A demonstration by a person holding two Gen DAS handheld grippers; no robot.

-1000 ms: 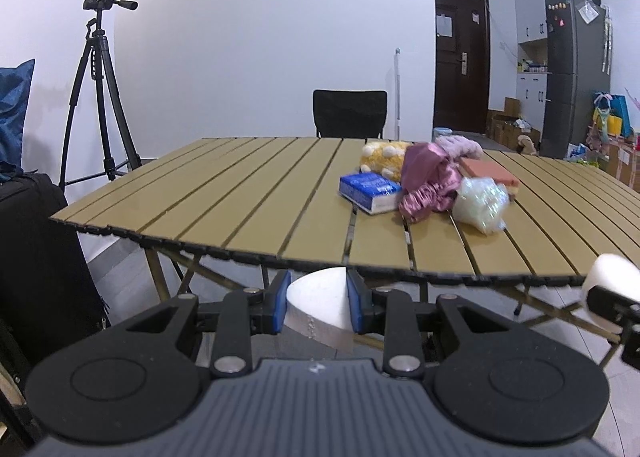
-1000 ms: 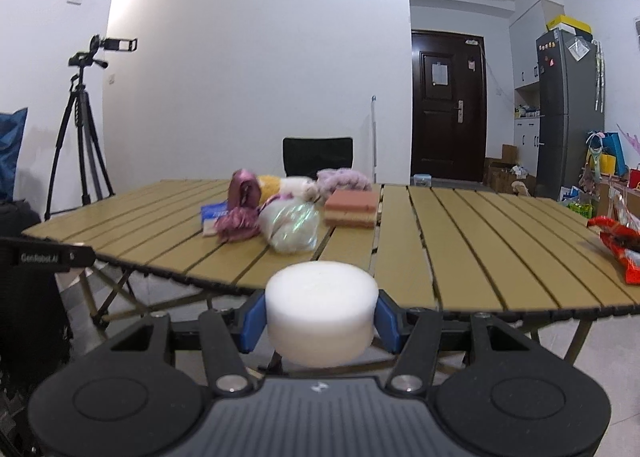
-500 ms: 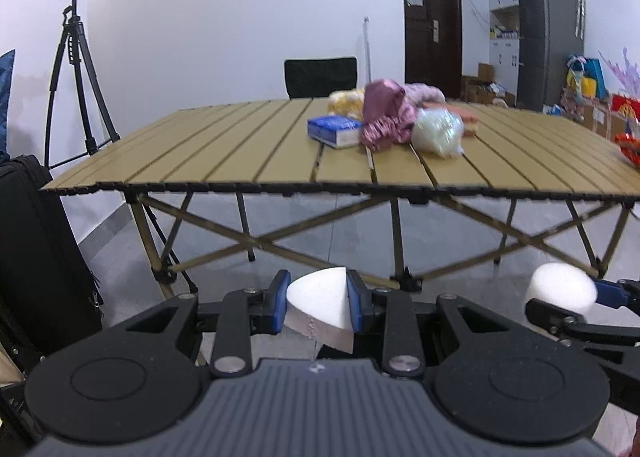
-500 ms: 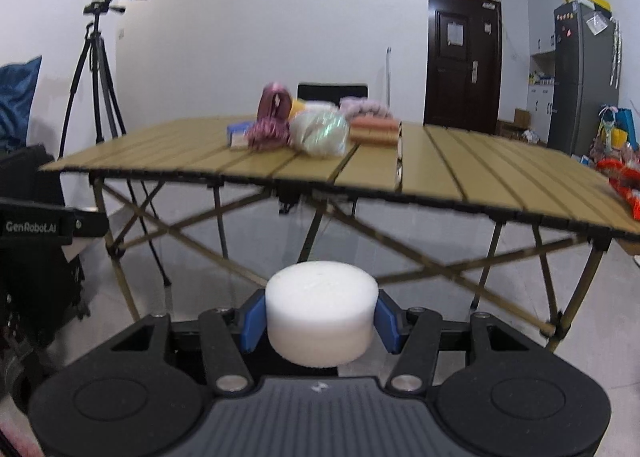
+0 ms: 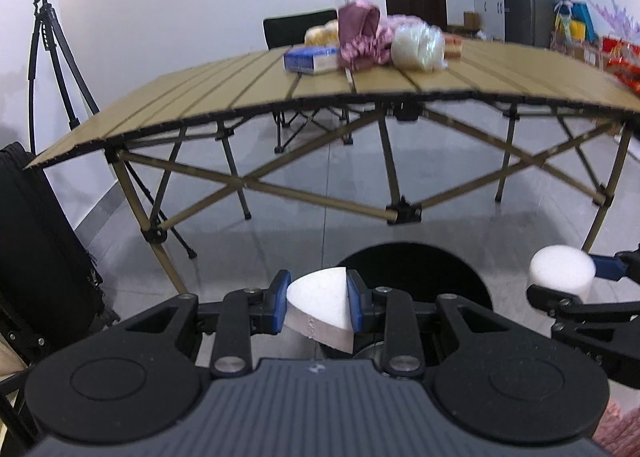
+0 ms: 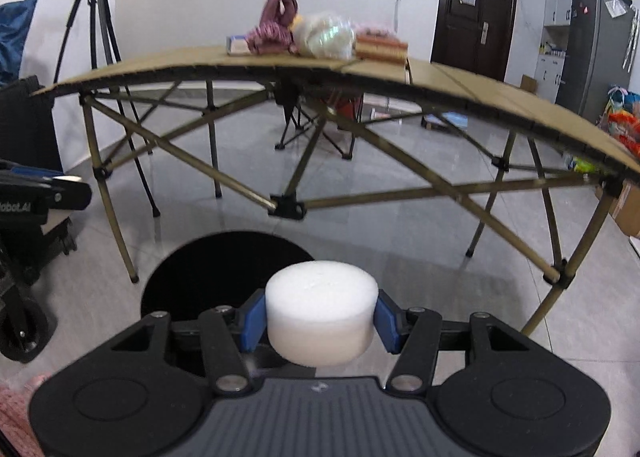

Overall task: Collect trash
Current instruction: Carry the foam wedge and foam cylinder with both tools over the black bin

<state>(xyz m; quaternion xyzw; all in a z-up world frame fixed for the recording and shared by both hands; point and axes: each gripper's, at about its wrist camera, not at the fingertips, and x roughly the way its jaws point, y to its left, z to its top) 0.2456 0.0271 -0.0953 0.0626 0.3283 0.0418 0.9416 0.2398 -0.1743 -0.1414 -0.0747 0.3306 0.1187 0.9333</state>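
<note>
Below the tabletop (image 5: 256, 89): black bin (image 6: 224, 273), its near rim hidden behind both claws.
Left claw (image 5: 318, 307): pinching a white foam wedge (image 5: 320, 309) above the bin; wedge's underside hidden.
Right claw (image 6: 320, 321): pinching a round white foam puck (image 6: 322, 313) over the bin.
Tabletop pile (image 6: 316, 37): blurred, pieces hard to tell apart.

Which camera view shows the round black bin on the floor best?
The right wrist view: the round black bin shows most of its dark opening. In the left wrist view, the left tool and white foam wedge cover its near part.
</note>
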